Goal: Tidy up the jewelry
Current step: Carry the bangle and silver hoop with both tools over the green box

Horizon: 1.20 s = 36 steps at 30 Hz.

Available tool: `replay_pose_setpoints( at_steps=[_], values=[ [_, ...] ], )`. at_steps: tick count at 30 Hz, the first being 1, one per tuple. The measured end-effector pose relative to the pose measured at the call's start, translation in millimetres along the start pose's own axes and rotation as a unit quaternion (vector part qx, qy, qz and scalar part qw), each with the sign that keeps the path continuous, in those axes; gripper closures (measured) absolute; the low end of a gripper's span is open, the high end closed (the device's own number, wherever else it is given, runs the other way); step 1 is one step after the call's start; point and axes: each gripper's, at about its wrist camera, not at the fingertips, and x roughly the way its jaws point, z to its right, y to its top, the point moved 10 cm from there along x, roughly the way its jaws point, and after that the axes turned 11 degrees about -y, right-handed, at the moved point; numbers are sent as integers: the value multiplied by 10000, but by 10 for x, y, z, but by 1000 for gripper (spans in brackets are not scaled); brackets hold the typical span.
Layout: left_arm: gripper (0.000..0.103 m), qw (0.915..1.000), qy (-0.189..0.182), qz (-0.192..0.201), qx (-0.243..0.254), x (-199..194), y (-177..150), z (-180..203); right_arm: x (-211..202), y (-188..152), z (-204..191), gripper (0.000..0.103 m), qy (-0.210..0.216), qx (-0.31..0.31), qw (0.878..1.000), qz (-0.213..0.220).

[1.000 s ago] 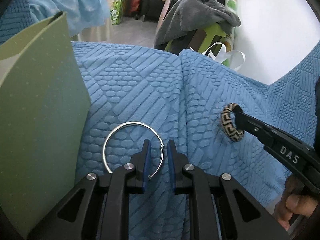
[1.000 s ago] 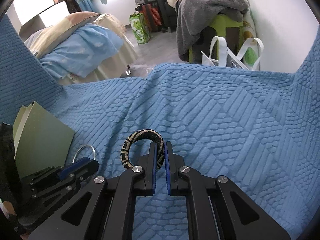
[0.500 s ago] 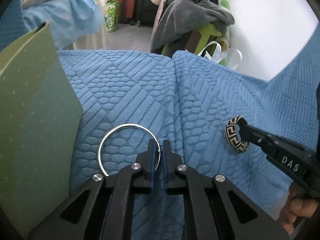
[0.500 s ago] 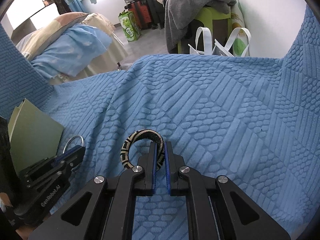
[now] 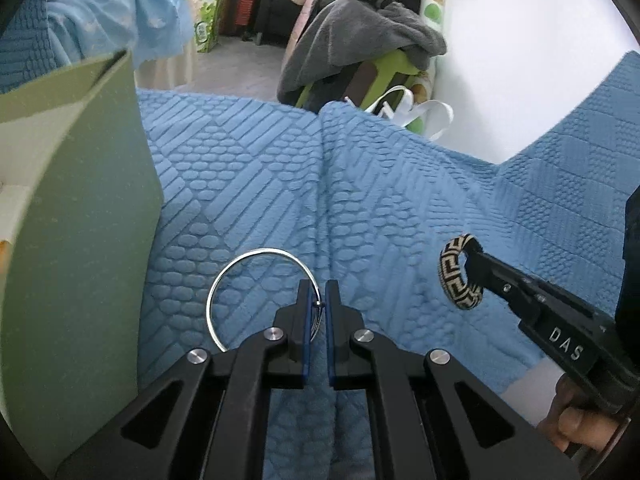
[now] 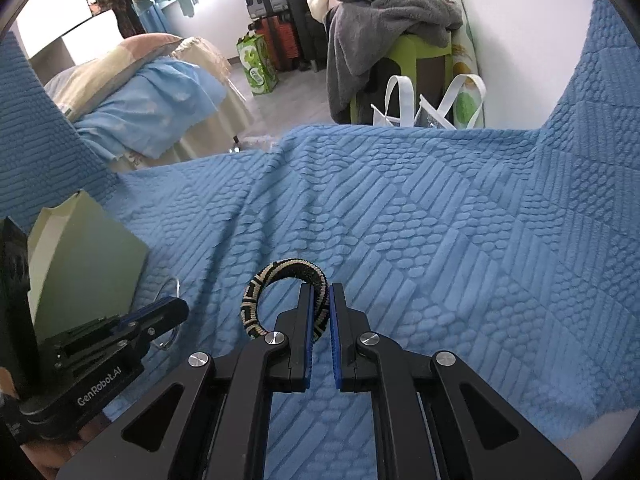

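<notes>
My left gripper [image 5: 319,294] is shut on the right side of a thin silver hoop bangle [image 5: 224,280], held just above the blue quilted cover [image 5: 248,184]. My right gripper [image 6: 319,300] is shut on a black-and-cream woven bracelet [image 6: 256,292], lifted off the cover. In the left wrist view the right gripper [image 5: 474,258] holds that bracelet [image 5: 450,276] at the right. In the right wrist view the left gripper [image 6: 176,308] shows at lower left, with part of the hoop [image 6: 173,286] behind it.
An open green box [image 5: 76,216] with a pale inside stands at the left, close to the hoop; it also shows in the right wrist view [image 6: 86,256]. Past the cover's far edge are a grey towel on a green stool [image 6: 384,16], bags and a bed.
My left gripper closed from open onto the silver hoop and lifted it a little. My right gripper kept its hold on the woven bracelet and shifted slightly.
</notes>
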Motion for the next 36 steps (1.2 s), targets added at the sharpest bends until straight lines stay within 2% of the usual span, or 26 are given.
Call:
replay_pose_setpoints(
  at_steps=[10,19,26,30,36],
  values=[
    [98,9994,-269,122,188,-454,74,241,-361,-148,42,97,-137,186,9997,-54],
    [98,9964,-342,471,613,-1071,454,451,-965,311,-49,97,-178,250,9981,535],
    [98,9932,-284,748,841,-1567,709,408,-1403,608,-377,97,-45,182,9952,962],
    [98,9926,-206,842,853,-1818,790,306,-1590,700,-730,97,69,-21,9936,1130],
    [98,9921,-13,896,876,-2109,845,32,-1664,719,-1188,97,354,-77,9927,1148]
  ],
)
